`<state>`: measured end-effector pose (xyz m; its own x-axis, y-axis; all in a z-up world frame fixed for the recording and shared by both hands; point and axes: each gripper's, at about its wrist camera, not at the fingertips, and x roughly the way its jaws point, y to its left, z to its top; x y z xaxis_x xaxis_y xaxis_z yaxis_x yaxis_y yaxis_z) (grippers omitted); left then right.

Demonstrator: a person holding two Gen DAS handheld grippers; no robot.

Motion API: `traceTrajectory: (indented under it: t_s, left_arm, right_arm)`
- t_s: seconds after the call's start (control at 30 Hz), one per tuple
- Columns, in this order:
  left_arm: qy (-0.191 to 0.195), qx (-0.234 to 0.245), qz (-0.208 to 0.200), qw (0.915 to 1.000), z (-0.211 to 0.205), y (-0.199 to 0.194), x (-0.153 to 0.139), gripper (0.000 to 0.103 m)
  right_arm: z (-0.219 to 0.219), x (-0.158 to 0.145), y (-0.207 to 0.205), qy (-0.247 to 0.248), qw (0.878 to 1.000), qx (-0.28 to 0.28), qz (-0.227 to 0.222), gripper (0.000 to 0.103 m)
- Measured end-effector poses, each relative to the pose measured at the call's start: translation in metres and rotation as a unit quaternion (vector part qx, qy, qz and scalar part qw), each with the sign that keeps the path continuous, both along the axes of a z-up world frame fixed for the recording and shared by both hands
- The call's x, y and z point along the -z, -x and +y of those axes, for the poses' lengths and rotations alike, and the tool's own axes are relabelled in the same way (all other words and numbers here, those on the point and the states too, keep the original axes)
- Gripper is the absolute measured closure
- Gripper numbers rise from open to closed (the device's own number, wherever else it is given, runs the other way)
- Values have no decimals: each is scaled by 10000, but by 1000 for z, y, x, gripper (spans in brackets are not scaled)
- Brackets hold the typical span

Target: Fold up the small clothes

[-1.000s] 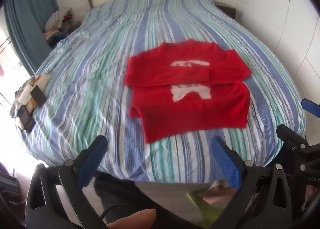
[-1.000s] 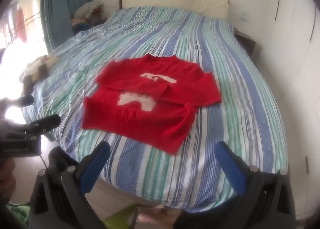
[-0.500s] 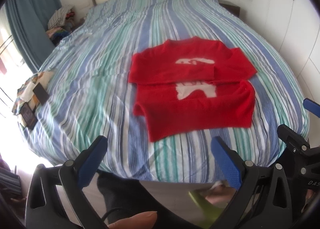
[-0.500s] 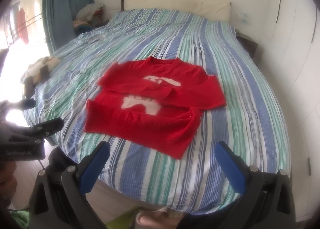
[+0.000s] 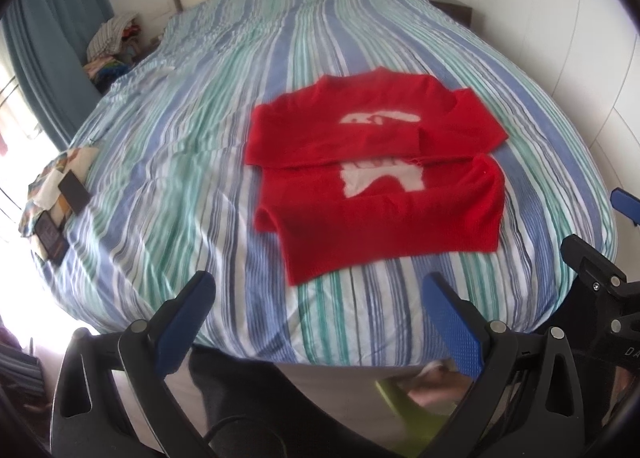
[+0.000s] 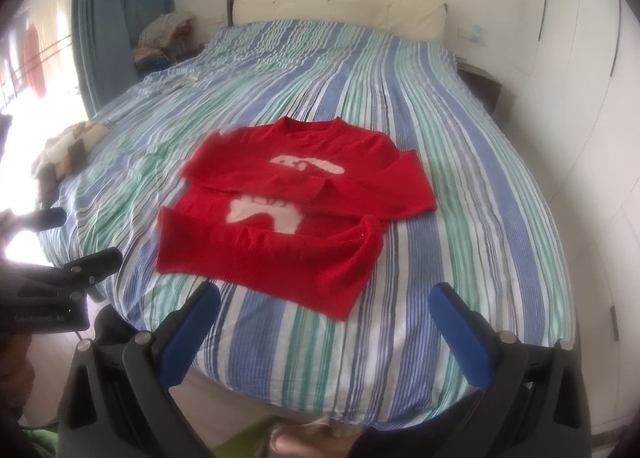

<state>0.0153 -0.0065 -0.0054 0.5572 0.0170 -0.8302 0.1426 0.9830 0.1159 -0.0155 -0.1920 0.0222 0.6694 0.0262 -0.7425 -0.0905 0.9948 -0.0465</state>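
A small red sweater (image 5: 376, 178) with a white print lies flat on the striped bed, both sleeves folded across its front; it also shows in the right wrist view (image 6: 296, 210). My left gripper (image 5: 320, 298) is open and empty, held just short of the bed's near edge, below the sweater's hem. My right gripper (image 6: 324, 306) is open and empty, over the bed's near edge, just below the hem.
The bed (image 5: 200, 138) with blue, green and white stripes fills both views. A folded cloth with dark cards (image 5: 56, 202) lies at its left edge. A clothes pile (image 6: 168, 38) sits by the blue curtain. White wardrobe doors (image 6: 580, 98) stand at right.
Both grippers have moved forward toward the bed, so the sweater sits closer and larger in both views. The sweater itself has not moved.
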Motion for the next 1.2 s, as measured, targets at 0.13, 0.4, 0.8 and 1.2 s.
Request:
traceTrajectory:
  t_s: [0.13, 0.4, 0.8, 1.2]
  left_arm:
    - [221, -1, 181, 9996, 3, -4, 9, 0]
    - [525, -51, 204, 9984, 23, -8, 14, 0]
    - [819, -160, 211, 9963, 41, -14, 10, 0]
    - [661, -71, 209, 9976, 31, -14, 13, 0]
  right_arm:
    - [1, 3, -1, 6, 10000, -22, 42, 0]
    - [0, 6, -3, 15, 9999, -13, 105, 0]
    - [-12, 3, -8, 61, 9998, 169, 31, 0]
    - [-19, 14, -11, 379, 9975, 525, 279, 0]
